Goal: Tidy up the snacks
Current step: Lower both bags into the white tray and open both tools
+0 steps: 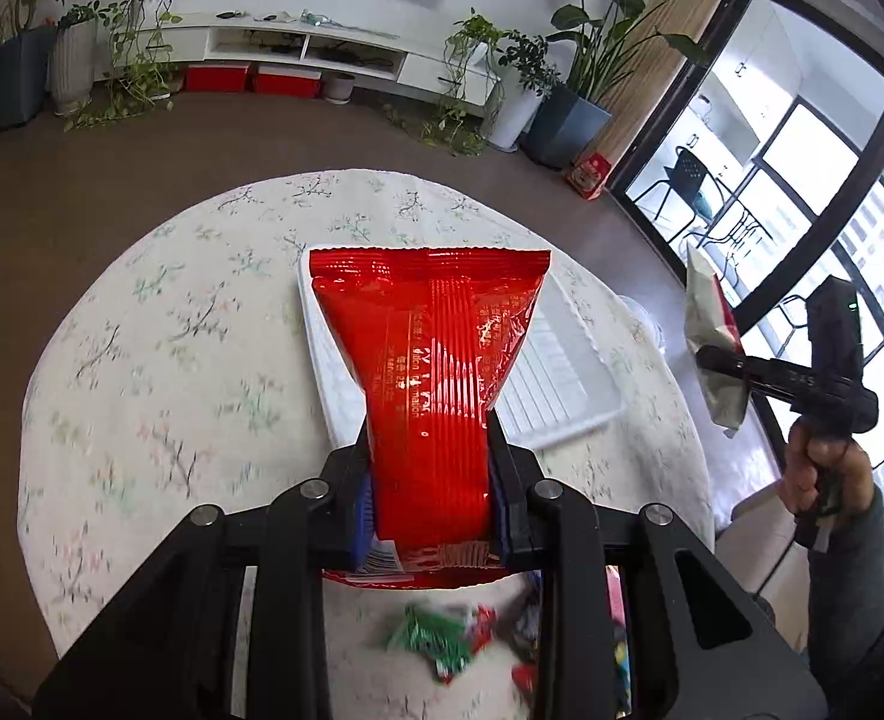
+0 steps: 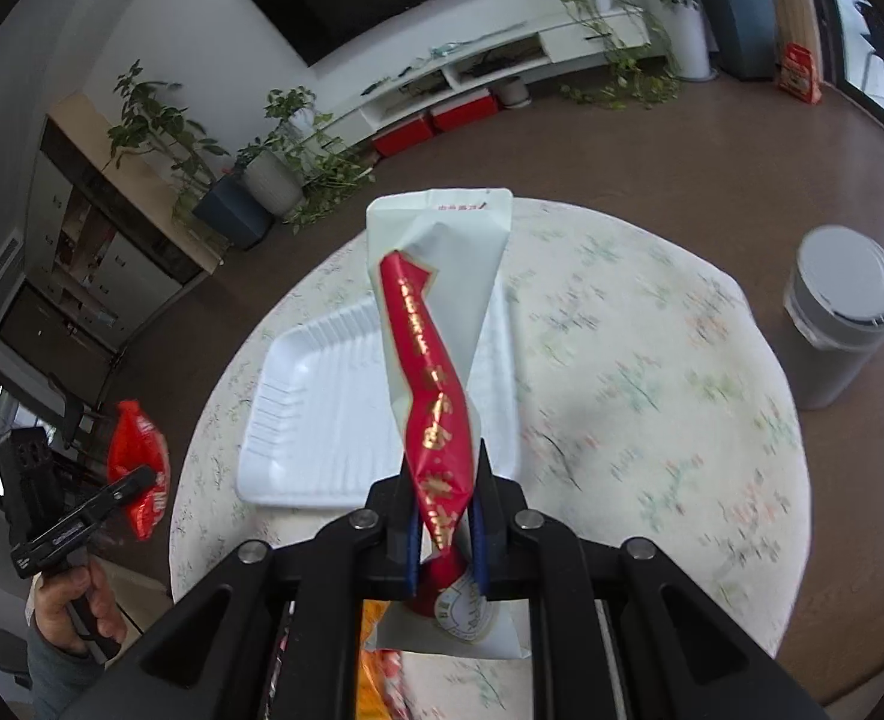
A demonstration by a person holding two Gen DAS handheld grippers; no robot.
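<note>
A small pile of loose snack packets [image 1: 442, 642] waits on the near edge of the round table [image 1: 141, 360], so most of the sorting looks still to do. The left gripper [image 1: 429, 456] pinches a shiny red snack bag [image 1: 429, 348] and the right gripper [image 2: 445, 492] is squeezed tight on a white packet with a red ribbon print [image 2: 435, 312], both held up in the air over the table. Farther back, near the middle of the table, the white tray [image 2: 315, 414] looks empty, so nothing seems put away yet.
</note>
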